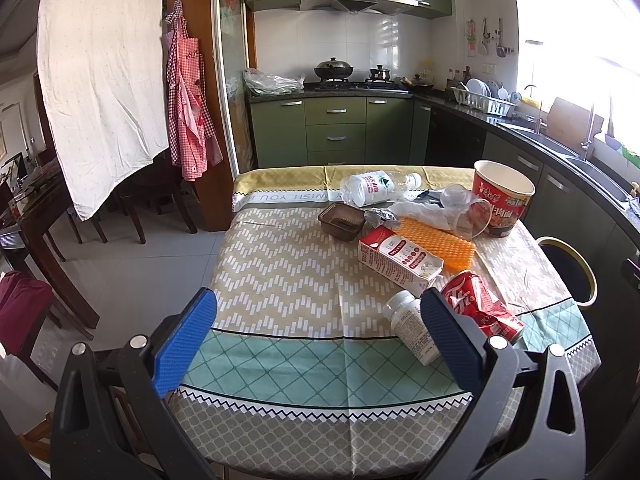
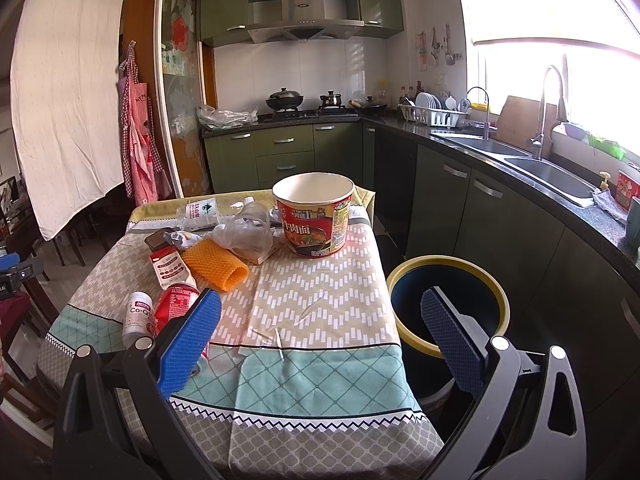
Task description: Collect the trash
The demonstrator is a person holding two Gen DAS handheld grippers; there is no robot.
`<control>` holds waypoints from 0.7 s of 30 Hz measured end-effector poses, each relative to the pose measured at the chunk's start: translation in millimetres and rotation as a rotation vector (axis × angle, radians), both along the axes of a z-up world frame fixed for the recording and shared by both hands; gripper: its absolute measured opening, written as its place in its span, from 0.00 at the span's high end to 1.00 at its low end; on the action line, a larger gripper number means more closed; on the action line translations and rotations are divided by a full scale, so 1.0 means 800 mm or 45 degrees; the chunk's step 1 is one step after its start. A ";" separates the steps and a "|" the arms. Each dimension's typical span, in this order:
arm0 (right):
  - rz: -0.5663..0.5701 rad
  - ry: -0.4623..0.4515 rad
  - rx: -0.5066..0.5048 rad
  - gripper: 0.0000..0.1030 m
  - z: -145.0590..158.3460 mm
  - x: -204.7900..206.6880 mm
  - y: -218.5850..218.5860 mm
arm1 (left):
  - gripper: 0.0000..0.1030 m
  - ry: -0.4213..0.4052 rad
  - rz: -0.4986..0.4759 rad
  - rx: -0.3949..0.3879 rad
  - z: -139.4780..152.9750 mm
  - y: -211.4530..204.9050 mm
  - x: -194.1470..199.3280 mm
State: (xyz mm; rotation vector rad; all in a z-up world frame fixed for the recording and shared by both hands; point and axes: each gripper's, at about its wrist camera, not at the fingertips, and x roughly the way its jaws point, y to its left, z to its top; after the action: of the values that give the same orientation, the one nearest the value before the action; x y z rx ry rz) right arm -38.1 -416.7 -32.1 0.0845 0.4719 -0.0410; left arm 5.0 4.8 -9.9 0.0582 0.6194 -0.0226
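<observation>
**Operator A:** Report gripper status.

**Operator B:** Left gripper (image 1: 318, 314): jaws spread wide, nothing between them, positioned over the near edge of the table (image 1: 280, 264). Right gripper (image 2: 320, 318): jaws spread wide, nothing held, positioned over the near right corner of the table.

**Operator A:** Report trash locations.

**Operator B:** All trash lies on the patterned tablecloth, grouped toward the right side in the left wrist view. Nearest: a white pill bottle (image 1: 410, 326) on its side, touching a crushed red cola can (image 1: 482, 306) to its right. Beyond these: a red-and-white carton (image 1: 398, 258) lying flat, with an orange mesh sleeve (image 1: 438, 242) just beside it on the right. Farther: a brown plastic tray (image 1: 341, 220), a crumpled wrapper (image 1: 378, 215), a clear plastic cup (image 1: 466, 210) tipped on its side over a white plastic bag (image 1: 420, 212). At the far edge: a clear water bottle (image 1: 376, 188) on its side. Far right: a red instant noodle cup (image 1: 502, 198), upright.

**Operator A:** Report bin location.

**Operator B:** A dark bin with a yellow rim (image 2: 448, 308) stands on the floor just beside the table's right edge. Contents cannot be determined.
</observation>
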 end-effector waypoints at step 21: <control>0.242 0.314 0.061 0.04 0.053 0.140 -0.050 | 0.06 0.374 -0.195 -0.023 0.002 -0.026 0.133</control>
State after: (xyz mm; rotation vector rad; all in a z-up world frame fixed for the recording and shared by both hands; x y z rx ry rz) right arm 73.8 -456.4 10.0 0.0818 0.7257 0.1480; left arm 111.2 -16.1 -7.9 0.0854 0.9073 -0.1881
